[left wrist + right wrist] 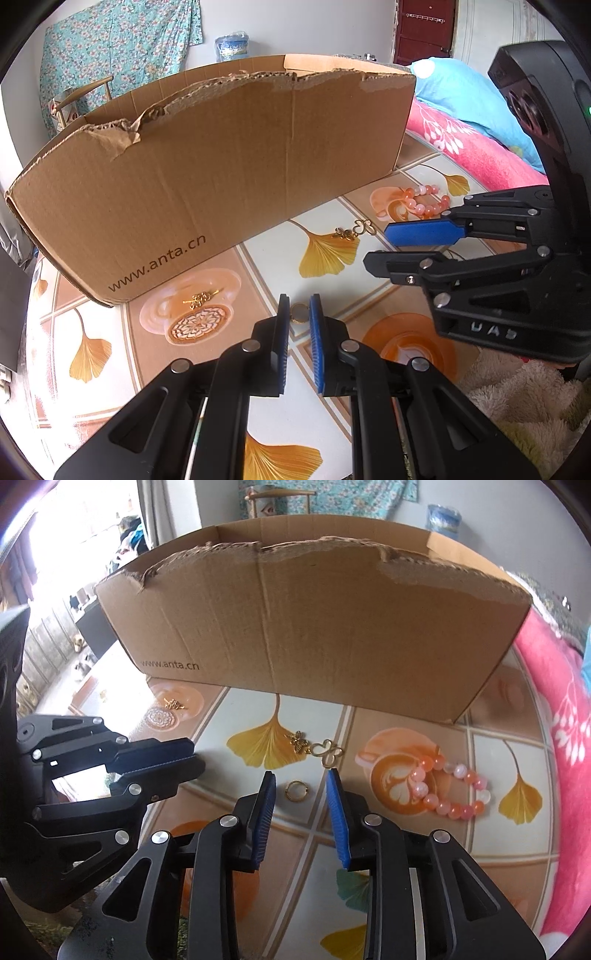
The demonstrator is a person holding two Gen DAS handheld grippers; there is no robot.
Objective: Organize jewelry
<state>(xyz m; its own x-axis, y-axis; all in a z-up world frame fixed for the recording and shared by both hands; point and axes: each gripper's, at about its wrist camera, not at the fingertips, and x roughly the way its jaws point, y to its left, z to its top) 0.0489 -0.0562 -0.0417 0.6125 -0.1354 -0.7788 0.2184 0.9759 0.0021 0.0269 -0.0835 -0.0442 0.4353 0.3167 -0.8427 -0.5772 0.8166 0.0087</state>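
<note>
On cardboard box [221, 166]: "www.anta.cn"

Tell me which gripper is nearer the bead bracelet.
Right. The right gripper hovers just left of the bead bracelet, fingers open around a gold ring. The left gripper sits farther left, beyond the ring.

The ring [296, 790] lies on the desk [406, 834] just ahead of the right tongs [301, 781], between their tips. Beyond it lies the clasp charm [318, 749]; to the right, the bead bracelet [448, 786]. The cardboard box [314, 627] stands behind all. The left tongs [192, 762] lie leftward.
</note>
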